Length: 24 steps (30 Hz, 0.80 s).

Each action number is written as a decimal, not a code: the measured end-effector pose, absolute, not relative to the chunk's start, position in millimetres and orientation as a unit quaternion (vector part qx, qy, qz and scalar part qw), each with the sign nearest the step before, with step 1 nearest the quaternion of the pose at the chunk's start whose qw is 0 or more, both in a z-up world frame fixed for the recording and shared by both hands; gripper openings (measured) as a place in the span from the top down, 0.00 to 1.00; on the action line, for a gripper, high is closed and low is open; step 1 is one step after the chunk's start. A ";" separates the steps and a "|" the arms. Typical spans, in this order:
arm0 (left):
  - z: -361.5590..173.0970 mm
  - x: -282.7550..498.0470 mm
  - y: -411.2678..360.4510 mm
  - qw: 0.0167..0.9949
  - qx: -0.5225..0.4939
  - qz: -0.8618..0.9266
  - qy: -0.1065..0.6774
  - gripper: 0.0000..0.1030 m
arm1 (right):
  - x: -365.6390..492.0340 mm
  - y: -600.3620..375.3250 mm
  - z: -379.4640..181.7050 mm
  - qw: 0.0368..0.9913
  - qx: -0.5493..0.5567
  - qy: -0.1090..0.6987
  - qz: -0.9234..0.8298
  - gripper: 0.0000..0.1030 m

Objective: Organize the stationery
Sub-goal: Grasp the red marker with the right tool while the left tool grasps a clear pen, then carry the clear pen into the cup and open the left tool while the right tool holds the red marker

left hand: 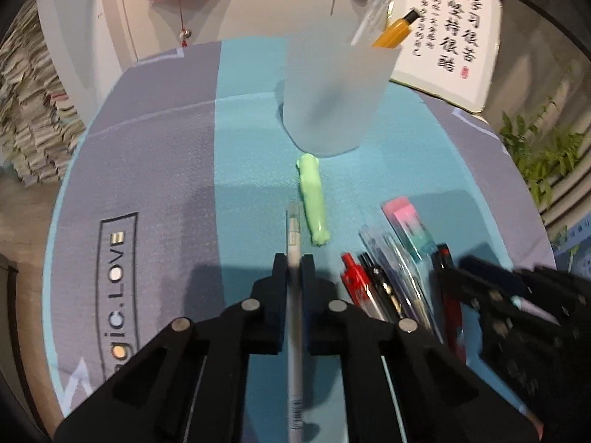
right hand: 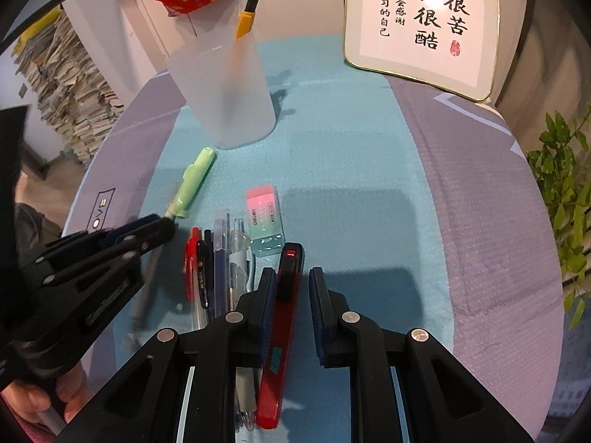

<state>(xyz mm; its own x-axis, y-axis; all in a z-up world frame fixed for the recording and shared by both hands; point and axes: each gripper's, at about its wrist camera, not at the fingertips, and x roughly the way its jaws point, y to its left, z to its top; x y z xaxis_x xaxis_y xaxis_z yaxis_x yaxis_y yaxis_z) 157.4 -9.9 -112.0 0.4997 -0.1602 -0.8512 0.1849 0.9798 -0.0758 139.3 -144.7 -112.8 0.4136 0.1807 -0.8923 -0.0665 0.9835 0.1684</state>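
Note:
My left gripper (left hand: pixel 294 258) is shut on a thin white pen (left hand: pixel 294 229) that runs lengthwise between its pads, tip pointing toward the frosted cup (left hand: pixel 332 96). A yellow pen (left hand: pixel 395 31) stands in that cup. On the blue mat lie a green marker (left hand: pixel 313 199), a pink-and-teal eraser (right hand: pixel 264 221) and a row of pens (right hand: pixel 218 258). My right gripper (right hand: pixel 291 273) stands open astride a red utility knife (right hand: pixel 284 332). The knife lies against the left pad, and a narrow gap shows at the right pad.
A framed calligraphy board (right hand: pixel 421 18) leans at the back right. A plant (right hand: pixel 565 192) is off the right edge, and stacked papers (right hand: pixel 74 85) off the left. A hand (right hand: pixel 33 402) holds the left gripper's handle. The mat (right hand: pixel 351 147) covers a round grey tabletop.

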 end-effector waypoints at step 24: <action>-35.6 117.3 15.9 0.912 -0.009 -0.124 0.390 0.95 | 101.3 -163.7 -31.1 0.904 0.091 0.406 0.100 0.86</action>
<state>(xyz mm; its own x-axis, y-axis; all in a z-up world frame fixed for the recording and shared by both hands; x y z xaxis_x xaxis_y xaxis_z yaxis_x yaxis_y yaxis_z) 117.3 15.9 -35.6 0.6654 -0.2341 -0.7088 0.2196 0.9689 -0.1139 101.3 -163.7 -31.1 0.6504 0.2553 -0.7154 -0.1068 0.9632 0.2466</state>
